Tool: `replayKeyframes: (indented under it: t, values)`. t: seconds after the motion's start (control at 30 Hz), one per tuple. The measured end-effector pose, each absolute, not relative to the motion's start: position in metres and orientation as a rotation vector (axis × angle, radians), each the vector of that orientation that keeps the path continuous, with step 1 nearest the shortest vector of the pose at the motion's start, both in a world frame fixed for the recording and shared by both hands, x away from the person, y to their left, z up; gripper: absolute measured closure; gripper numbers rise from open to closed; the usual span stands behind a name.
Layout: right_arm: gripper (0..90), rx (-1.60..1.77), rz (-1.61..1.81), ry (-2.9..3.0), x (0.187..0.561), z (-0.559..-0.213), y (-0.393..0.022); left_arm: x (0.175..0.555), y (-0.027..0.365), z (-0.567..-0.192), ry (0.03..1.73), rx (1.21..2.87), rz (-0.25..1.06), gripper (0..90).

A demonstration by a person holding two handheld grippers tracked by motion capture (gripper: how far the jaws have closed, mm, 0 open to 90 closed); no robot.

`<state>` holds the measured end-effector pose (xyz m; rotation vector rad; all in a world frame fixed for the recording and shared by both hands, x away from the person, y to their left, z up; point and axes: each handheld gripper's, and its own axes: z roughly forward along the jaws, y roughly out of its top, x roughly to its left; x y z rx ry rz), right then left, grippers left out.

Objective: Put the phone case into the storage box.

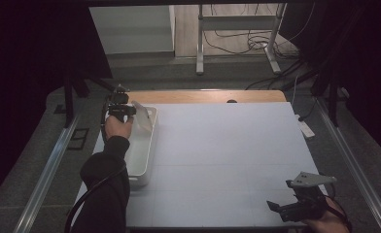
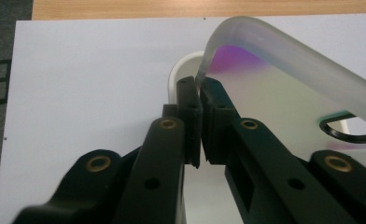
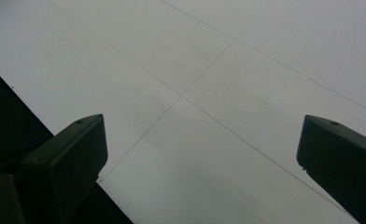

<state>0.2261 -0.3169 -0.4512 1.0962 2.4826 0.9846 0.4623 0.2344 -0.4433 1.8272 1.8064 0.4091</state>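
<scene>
Overhead, the left gripper (image 1: 122, 110) pinches a translucent board (image 1: 143, 116) above the white tray (image 1: 142, 160); right gripper (image 1: 295, 209) gapes.

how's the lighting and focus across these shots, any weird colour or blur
High view: surroundings nearly black, the white table evenly lit, slightly soft. Left gripper view: left tongs close and soft-edged, purple-green tint on the translucent board they pinch. Right gripper view: dim and grey, the open right tongs blurred dark blocks.

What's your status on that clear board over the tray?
Left gripper jaws shut on clear board edge, held tilted above white tray. Right gripper jaws open, empty, over white table. Nothing in the way.
</scene>
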Motion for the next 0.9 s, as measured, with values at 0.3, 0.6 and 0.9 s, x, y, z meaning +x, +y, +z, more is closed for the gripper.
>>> replayKeyframes:
  t: [0.3,0.6,0.9]
  values:
    - [2.1,1.096,0.983,2.482,0.226,-0.4512,-0.3168,0.4652,0.2312,-0.4424,1.784,1.82,0.424,75.5]
    - [2.1,1.095,0.987,2.482,0.2258,-0.4512,-0.3168,0.4638,0.2313,-0.4394,1.762,1.824,0.446,69.9]
    - [2.1,1.093,0.988,2.483,0.2258,-0.4512,-0.3166,0.4607,0.2345,-0.4346,1.737,1.83,0.463,65.9]
